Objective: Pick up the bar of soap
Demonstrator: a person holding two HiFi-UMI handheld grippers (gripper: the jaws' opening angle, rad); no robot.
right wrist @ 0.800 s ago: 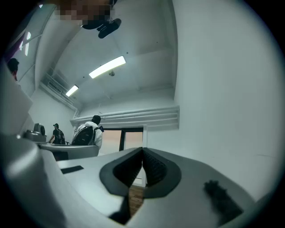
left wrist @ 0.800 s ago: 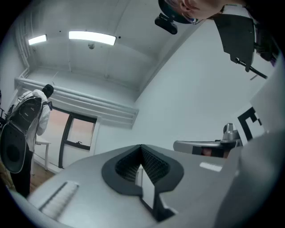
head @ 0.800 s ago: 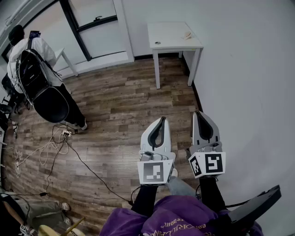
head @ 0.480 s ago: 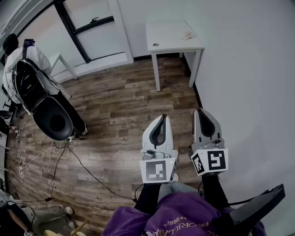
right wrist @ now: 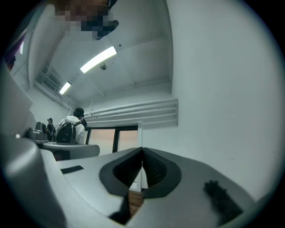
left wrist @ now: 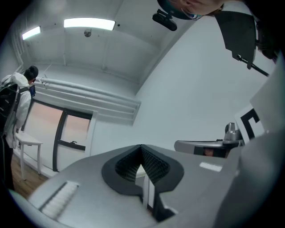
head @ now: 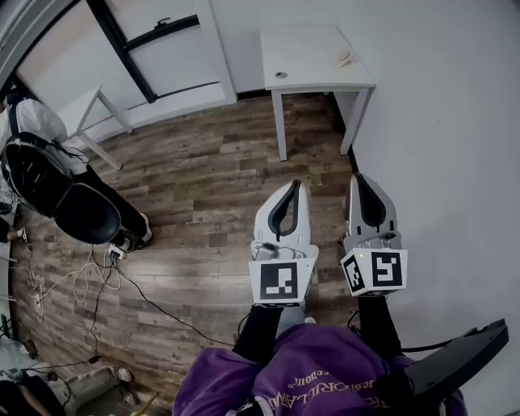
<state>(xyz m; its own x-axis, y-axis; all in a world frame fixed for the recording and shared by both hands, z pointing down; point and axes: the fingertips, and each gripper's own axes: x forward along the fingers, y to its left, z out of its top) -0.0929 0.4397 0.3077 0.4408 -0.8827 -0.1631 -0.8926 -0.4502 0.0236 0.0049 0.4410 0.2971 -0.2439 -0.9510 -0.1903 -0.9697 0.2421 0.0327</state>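
Apparently the approach is just beginning: the left hand-held gripper (head: 294,187) and the right hand-held gripper (head: 358,179) are closed and empty, well apart from the bench (head: 313,49). The pale lump on it is probably the soap (head: 346,58). Next I think they must reach there and open one.

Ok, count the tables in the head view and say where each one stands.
2. One white table stands in the far right corner; a small table stands by the window at left. Others may be out of frame.
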